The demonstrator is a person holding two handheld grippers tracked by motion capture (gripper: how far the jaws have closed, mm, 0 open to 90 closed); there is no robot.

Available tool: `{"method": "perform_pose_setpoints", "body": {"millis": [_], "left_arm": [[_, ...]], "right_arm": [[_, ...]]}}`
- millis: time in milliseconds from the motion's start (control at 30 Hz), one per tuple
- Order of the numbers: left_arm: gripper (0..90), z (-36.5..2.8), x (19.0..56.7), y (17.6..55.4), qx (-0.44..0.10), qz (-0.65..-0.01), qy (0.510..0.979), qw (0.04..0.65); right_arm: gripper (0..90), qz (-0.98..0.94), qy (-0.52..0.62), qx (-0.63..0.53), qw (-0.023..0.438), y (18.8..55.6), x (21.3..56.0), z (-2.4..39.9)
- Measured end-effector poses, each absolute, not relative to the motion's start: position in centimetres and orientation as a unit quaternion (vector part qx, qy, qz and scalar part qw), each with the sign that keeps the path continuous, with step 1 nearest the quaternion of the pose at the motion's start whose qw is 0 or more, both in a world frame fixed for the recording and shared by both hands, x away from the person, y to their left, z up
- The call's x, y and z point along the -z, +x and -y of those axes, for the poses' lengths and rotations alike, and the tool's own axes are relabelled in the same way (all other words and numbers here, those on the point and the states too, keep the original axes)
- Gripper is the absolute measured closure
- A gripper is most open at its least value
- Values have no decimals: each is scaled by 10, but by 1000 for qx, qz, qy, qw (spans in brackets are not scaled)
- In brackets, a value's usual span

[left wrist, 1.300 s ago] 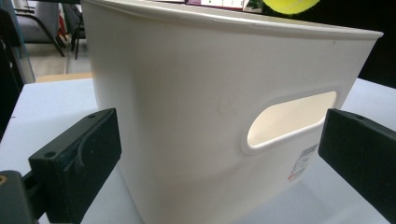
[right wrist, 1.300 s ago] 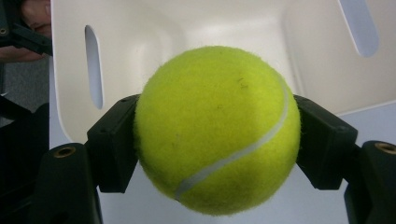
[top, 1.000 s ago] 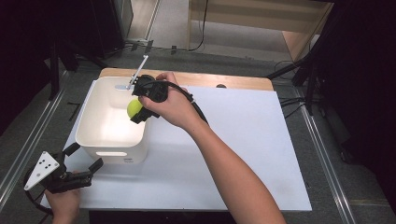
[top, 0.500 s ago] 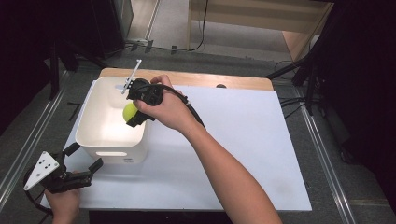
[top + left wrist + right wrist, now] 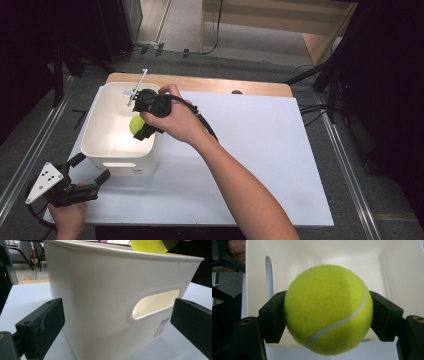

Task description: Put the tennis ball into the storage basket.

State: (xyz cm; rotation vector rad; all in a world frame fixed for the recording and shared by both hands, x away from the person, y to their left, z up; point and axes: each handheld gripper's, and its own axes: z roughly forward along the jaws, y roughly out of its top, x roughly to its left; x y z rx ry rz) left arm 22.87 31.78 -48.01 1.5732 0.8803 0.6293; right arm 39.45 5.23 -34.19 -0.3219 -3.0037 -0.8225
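- Since a second ago, the right tongs point(image 5: 141, 131) and tennis ball point(image 5: 136, 124) have shifted slightly left, further over the white bin point(image 5: 107, 155).
- Ball is clamped; round, no long axis.
- Left tongs point(image 5: 90, 169) stand wide, unmoved.

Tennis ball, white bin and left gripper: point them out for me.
Tennis ball point(image 5: 328, 308): right gripper view, middle of its felt.
White bin point(image 5: 94, 131): high view, left rim.
Left gripper point(image 5: 90, 170): high view, between its open fingertips.

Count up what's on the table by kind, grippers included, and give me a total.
Tennis ball: 1
White bin: 1
Grippers: 2, the left gripper and the right gripper
Total: 4
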Motion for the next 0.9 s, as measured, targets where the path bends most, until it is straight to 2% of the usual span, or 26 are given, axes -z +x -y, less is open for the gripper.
{"method": "perform_pose_setpoints", "body": {"millis": [900], "left_arm": [[0, -318, 480, 229, -268, -377, 673, 577]], "right_arm": [[232, 965, -95, 245, 7, 391, 364, -61]]}}
